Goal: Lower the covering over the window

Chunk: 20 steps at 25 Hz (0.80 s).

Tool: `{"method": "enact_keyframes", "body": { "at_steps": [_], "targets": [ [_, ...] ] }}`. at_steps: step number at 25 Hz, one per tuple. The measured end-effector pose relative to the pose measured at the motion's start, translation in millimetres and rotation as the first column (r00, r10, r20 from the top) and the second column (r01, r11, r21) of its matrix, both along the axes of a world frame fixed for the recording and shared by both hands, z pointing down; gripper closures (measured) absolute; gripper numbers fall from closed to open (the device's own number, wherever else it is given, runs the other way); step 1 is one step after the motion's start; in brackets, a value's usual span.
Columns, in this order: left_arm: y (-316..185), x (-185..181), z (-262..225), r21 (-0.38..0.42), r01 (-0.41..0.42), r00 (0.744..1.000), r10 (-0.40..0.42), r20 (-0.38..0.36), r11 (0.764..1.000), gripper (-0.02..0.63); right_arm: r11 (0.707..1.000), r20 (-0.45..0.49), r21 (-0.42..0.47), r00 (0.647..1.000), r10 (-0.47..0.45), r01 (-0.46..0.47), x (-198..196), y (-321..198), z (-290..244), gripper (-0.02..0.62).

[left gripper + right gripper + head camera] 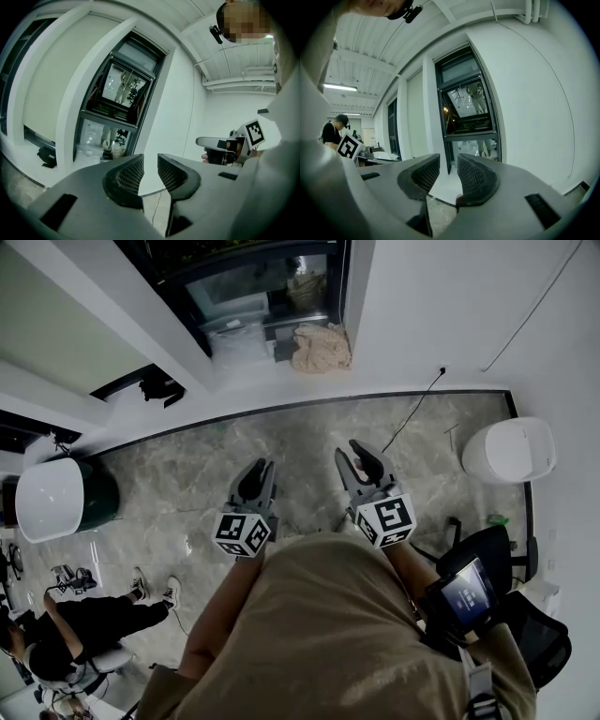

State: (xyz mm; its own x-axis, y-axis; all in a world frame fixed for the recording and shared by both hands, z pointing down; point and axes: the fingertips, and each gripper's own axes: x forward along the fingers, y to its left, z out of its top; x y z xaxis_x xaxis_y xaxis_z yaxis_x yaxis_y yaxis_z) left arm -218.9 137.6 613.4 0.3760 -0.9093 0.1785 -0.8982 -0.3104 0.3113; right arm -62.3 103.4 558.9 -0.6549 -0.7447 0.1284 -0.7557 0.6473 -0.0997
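Observation:
The dark-framed window [267, 282] stands ahead in the white wall, its glass uncovered in the left gripper view [121, 93] and in the right gripper view [468, 105]. A paler band [140, 51] runs across its top; whether that is the rolled-up covering I cannot tell. My left gripper [260, 467] [150, 161] and right gripper [358, 452] [448, 161] are held side by side, both pointing at the window from some way off. Each is open with nothing between its ribbed pads.
The bay to the left carries a lowered pale blind [47, 93]. A beige bundle [321, 346] lies at the window's foot and a thin cable [412, 413] trails over the marble floor. A white round stool [511, 448], a white tub [56, 498], an office chair [487, 568] and a seated person [84, 624] are around me.

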Motion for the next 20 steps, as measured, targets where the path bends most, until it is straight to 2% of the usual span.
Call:
{"method": "enact_keyframes", "body": {
  "at_steps": [20],
  "targets": [
    [-5.7, 8.5, 10.0, -0.047, -0.048, 0.999, 0.048, -0.006, 0.998, 0.505, 0.999, -0.011, -0.042, 0.999, 0.03, -0.031, 6.1, -0.5, 11.0, 0.474]
  ]
}}
